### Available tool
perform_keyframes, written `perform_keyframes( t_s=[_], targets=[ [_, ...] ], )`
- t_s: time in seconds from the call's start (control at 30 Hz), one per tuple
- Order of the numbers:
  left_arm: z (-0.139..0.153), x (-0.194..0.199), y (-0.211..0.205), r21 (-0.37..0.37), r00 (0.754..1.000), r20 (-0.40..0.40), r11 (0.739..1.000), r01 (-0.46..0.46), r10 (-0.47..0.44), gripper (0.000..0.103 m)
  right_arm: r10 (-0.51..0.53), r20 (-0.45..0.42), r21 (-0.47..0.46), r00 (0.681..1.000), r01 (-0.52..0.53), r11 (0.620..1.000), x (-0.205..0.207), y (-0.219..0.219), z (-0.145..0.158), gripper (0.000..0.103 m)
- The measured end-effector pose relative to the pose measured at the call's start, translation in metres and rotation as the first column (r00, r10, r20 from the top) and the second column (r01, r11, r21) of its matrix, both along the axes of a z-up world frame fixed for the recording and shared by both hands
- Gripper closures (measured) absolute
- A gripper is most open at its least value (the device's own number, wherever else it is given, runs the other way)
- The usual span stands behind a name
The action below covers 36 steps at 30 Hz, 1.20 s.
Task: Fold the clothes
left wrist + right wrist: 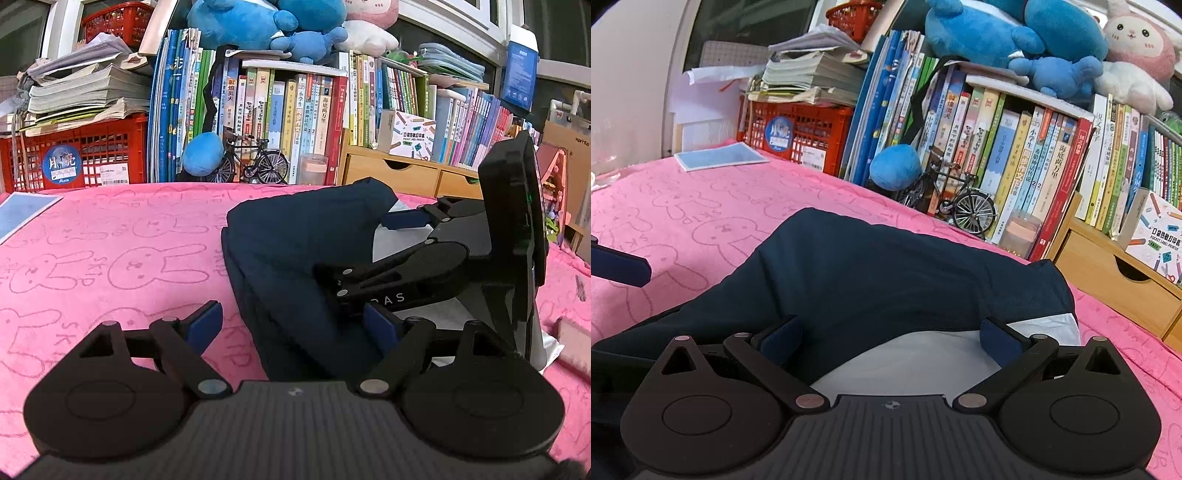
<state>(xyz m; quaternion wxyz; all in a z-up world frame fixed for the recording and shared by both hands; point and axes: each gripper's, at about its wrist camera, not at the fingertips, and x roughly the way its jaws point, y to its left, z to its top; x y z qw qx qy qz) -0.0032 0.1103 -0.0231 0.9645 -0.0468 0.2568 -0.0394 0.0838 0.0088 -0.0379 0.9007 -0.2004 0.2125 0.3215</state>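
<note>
So you're mid-fold, both claws wide and holding nothing.
Your left gripper (293,326) sits at the near edge of the navy garment (295,240) on the pink blanket (110,240); your right gripper (892,338) straddles its white-lined hem. Next, I'd guess: pinch that hem and flip it forward.

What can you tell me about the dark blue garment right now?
The dark blue garment is soft, matte fabric, bunched into a rumpled mound on the pink bunny-print blanket, with white fabric showing at its near edge. It lies in front of the bookshelf. Both the left gripper and right gripper are open, with the cloth between their fingers, not pinched.
</note>
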Motion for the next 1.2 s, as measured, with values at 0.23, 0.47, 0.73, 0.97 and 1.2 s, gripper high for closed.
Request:
perform_keyframes(
  t_s=[0.23, 0.47, 0.73, 0.97, 1.2],
  targets=[
    [0.0, 0.0, -0.001, 0.005, 1.0, -0.006, 1.0, -0.006, 0.006, 0.018, -0.002, 0.004, -0.005, 1.0, 0.002, 1.0, -0.001, 0.001, 0.0, 0.0],
    [-0.006, -0.004, -0.004, 0.064, 0.999, -0.053, 0.998, -0.004, 0.008, 0.018, 0.001, 0.005, -0.006, 1.0, 0.0, 1.0, -0.001, 0.001, 0.0, 0.0],
    [-0.013, -0.021, 0.008, 0.064, 0.997, -0.078, 0.998, 0.0, 0.005, 0.014, -0.039, -0.076, -0.021, 0.996, 0.037, 0.999, -0.017, -0.007, 0.008, 0.0],
    [-0.013, -0.037, 0.011, 0.113, 0.997, -0.078, 0.994, 0.007, 0.002, 0.009, 0.089, -0.081, -0.047, 0.993, -0.093, 0.995, -0.097, -0.025, 0.007, 0.0],
    [-0.007, -0.05, 0.018, 0.139, 0.999, -0.034, 0.99, -0.01, 0.015, 0.007, 0.12, -0.066, -0.014, 0.991, -0.121, 0.993, -0.133, -0.058, 0.02, 0.0]
  ],
)
